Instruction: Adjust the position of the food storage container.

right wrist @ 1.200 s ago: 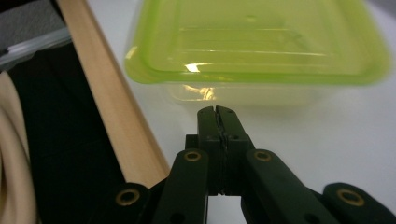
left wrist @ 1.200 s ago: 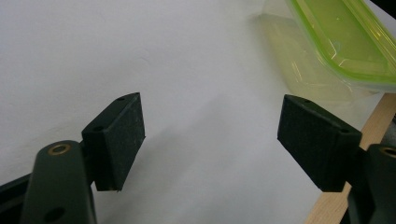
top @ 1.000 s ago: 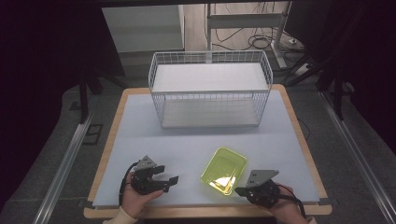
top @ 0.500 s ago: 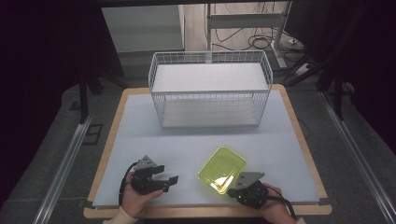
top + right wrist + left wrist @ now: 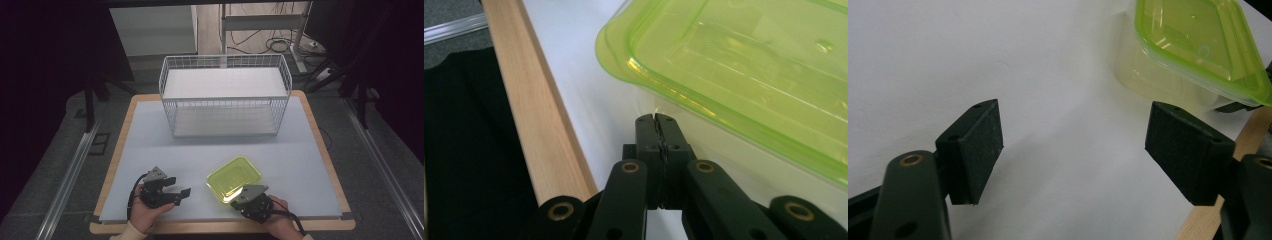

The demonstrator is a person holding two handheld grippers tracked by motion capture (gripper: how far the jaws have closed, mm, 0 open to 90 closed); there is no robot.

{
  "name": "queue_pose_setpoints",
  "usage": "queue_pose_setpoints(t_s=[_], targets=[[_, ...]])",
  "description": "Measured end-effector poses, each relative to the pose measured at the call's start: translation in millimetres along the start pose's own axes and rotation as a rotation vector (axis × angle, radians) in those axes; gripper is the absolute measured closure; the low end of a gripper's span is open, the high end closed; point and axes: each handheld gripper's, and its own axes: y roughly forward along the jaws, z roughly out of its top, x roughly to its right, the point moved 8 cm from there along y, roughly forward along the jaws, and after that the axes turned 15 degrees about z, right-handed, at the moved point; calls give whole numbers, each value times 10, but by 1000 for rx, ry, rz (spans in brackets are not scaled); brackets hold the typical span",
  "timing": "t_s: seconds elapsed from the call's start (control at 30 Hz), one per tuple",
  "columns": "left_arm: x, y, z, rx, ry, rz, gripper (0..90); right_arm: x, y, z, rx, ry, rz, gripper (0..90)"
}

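At the near edge of the table (image 5: 320, 165), the right gripper (image 5: 248, 192) is sitting with its jaws pressed flat together and gripping nothing, its closed tip pointing at the near corner of the green container (image 5: 234, 178); in the right gripper view that tip (image 5: 657, 120) is lying just under the lid's overhanging lip, though whether it is touching the plastic is hard to tell. The left gripper (image 5: 181, 194) is resting a little way off to the side with its jaws spread wide and nothing between them, its rubbery black pads (image 5: 979, 145) looking slightly grainy. The container is lying on the pale blue-grey mat close to the person's side, a shallow rounded rectangle with a translucent lime lid (image 5: 1198, 45) over a paler, cloudy tub. It is probably light and seemingly empty, stiff enough to keep its shape but smooth and glossy, so it is likely to skid across the mat if nudged rather than lifted. The protruding rim looks like the best hold, with pads clamping the lip or pinching across a short side. Farther back a white wire basket (image 5: 225, 100) is standing, its thin grid walls rigid and open at the top, well apart from the container
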Motion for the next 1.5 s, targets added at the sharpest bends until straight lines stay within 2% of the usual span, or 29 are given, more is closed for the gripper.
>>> queue_pose_setpoints(t_s=[0.07, 0.1, 0.47, 0.83, 1.03, 1.2, 1.27, 1.3, 1.33, 1.37, 1.4, 1.5], targets=[[-3, -4, 0, 0, 0, 0, 225, -4, 52, 31, 4, -1, -8, 900], [-4, -4, 0, 0, 0, 0, 225, -3, 97, 71, 7, -17, -28, 900], [-15, -4, -9, -3, 0, -3, 224, 14, 289, 276, 34, -17, -51, 900], [-14, 0, -15, -7, 9, -5, 224, 36, 357, 412, 63, -22, -66, 900], [-11, 0, -17, -10, 5, -7, 224, 32, 361, 420, 68, -16, -65, 900], [-14, -4, -12, -5, -4, -9, 224, -89, 179, 410, 110, -11, -30, 900], [-18, -9, -12, -4, -5, -9, 224, -140, 52, 382, 127, -10, -21, 900], [-16, -12, -10, -3, -12, -9, 224, -185, -103, 343, 156, -19, -11, 900], [-17, -12, -8, -2, -14, -9, 224, -185, -103, 343, 156, -19, -11, 900], [-18, -12, -7, -2, -14, -8, 224, -200, -283, 328, 194, -19, -15, 900], [-19, -9, -6, -1, -10, -5, 224, -200, -283, 328, 194, -19, -15, 900], [-6, -6, -7, -5, -9, -7, 224, -141, -573, 313, 249, -1, -47, 900]])
